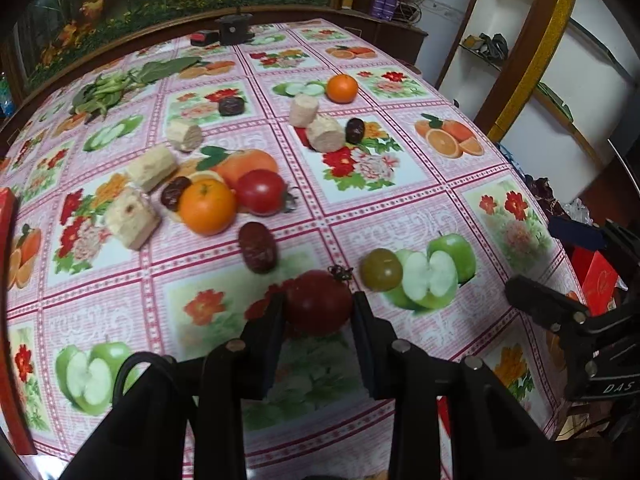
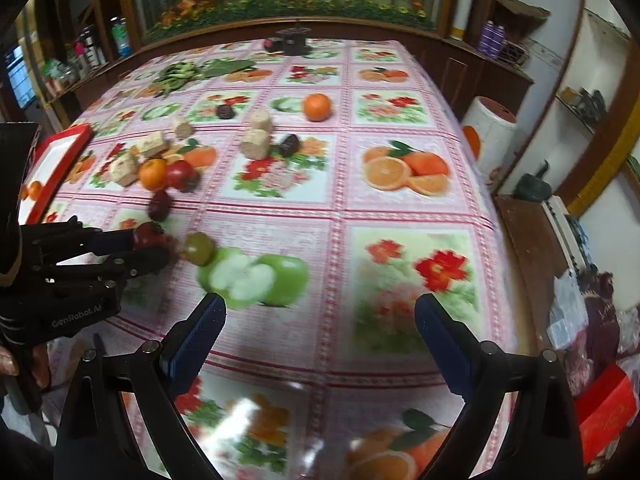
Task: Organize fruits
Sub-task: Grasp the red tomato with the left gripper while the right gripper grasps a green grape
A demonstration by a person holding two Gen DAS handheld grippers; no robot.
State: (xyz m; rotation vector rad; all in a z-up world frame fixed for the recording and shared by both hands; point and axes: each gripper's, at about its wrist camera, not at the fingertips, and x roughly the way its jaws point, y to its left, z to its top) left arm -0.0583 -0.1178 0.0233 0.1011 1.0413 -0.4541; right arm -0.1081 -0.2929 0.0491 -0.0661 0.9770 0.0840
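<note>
Olive-green fruit [image 1: 381, 269] beside gripped tomato [image 1: 318, 302], date [image 1: 258, 247] behind

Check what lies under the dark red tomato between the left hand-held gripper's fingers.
Only the printed tablecloth shows around the dark red tomato, which the left hand-held gripper clamps. The tomato and fingers hide the spot directly beneath, so contact cannot be confirmed.

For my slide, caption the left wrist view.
Left gripper closes on a dark red tomato on the fruit-print tablecloth, oranges and dates beyond.
</note>
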